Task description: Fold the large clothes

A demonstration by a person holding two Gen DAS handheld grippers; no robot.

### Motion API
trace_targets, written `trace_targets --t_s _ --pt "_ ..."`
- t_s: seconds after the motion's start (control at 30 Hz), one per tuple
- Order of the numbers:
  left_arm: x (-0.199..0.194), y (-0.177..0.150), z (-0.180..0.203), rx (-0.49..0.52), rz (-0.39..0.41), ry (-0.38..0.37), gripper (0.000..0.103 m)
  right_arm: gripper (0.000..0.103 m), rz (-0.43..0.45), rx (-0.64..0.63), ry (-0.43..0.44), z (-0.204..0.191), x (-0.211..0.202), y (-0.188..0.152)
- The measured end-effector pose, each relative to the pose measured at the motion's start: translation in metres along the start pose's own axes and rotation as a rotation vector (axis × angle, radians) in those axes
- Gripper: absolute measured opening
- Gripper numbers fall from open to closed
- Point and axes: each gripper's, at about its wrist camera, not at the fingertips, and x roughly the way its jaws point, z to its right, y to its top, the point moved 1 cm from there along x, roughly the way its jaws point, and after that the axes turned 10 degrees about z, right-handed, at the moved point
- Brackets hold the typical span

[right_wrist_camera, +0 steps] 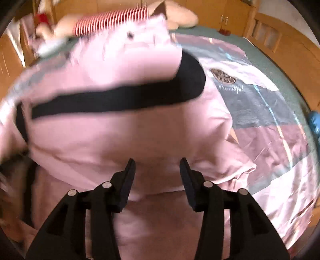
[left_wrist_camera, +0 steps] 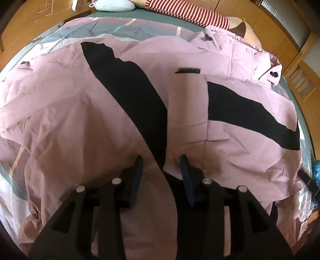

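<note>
A large pink jacket point(left_wrist_camera: 80, 120) with wide black bands lies spread across the bed, its hood point(left_wrist_camera: 250, 56) bunched at the far right. My left gripper point(left_wrist_camera: 161, 158) hovers open just above the jacket's near part, over the lower end of one black band point(left_wrist_camera: 128, 84); nothing is pinched between its pads. In the blurred right wrist view the same jacket point(right_wrist_camera: 120, 136) fills the left and middle. My right gripper point(right_wrist_camera: 157, 161) stands open over its pink fabric near the hem edge, holding nothing.
A patterned pink, grey and teal bed cover point(right_wrist_camera: 260, 112) lies under the jacket point(left_wrist_camera: 100, 28). A plush toy in a red-and-white striped top point(left_wrist_camera: 190, 14) and a pale blue cushion point(left_wrist_camera: 112, 5) lie at the far side. Wooden cabinets point(left_wrist_camera: 280, 30) surround the bed.
</note>
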Motion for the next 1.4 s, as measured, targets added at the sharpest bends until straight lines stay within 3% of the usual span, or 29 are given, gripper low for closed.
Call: trace_targets --t_s 0.1,0.2,0.27,0.33,0.43,0.5,0.57,0.67,0.77,0.87,0.97,1.07,1.13,1.2,1.3,1.4 --pt "-0.016 0.004 0.006 0.014 0.029 0.009 0.032 0.052 0.051 0.056 -0.013 -0.012 -0.009 0.023" --pt "-0.036 0.014 0.014 0.043 0.092 -0.039 0.032 0.054 -0.099 0.013 -0.105 -0.025 0.029 0.033" --pt "-0.033 0.015 0.016 0.053 0.077 -0.067 0.032 0.055 -0.189 0.015 -0.126 -0.028 0.053 0.027" --pt "-0.017 0.009 0.019 0.061 0.016 -0.078 0.033 0.055 -0.184 0.021 -0.142 -0.032 0.053 0.026" --pt "-0.004 0.002 0.020 0.087 0.005 -0.047 0.038 0.055 -0.142 0.041 -0.124 -0.036 0.044 0.031" --pt "0.001 0.003 0.014 0.047 -0.020 -0.046 0.049 0.055 -0.079 0.069 -0.093 -0.037 0.034 0.039" --pt "0.005 0.003 0.008 0.019 -0.035 -0.067 0.049 0.055 -0.076 0.084 -0.084 -0.039 0.037 0.047" --pt "0.001 0.002 0.005 0.009 -0.035 -0.083 0.047 0.056 -0.182 0.092 -0.117 -0.038 0.066 0.045" --pt "-0.020 0.007 0.002 -0.029 -0.036 -0.134 0.031 0.058 -0.197 0.090 -0.137 -0.041 0.081 0.041" --pt "-0.049 0.016 -0.004 -0.049 0.018 -0.157 0.033 0.058 -0.202 0.058 -0.145 -0.045 0.074 0.044" --pt "-0.082 0.023 -0.027 -0.086 0.064 -0.157 0.042 0.058 -0.170 0.076 -0.083 -0.041 0.053 0.042" --pt "-0.100 0.035 -0.065 -0.145 0.041 -0.108 0.042 0.059 -0.135 0.084 -0.036 -0.033 0.028 0.031" --pt "-0.109 0.044 -0.097 -0.205 0.032 -0.088 0.050 0.059 -0.134 0.093 -0.010 -0.028 0.015 0.021" --pt "-0.115 0.056 -0.131 -0.270 0.035 -0.049 0.067 0.059 -0.136 0.112 0.021 -0.030 0.005 0.013" --pt "-0.124 0.069 -0.181 -0.338 0.059 0.035 0.085 0.059 -0.147 0.158 0.082 -0.037 -0.006 0.004" --pt "-0.126 0.075 -0.239 -0.401 0.090 0.146 0.088 0.059 -0.141 0.154 0.132 -0.055 -0.016 0.003"
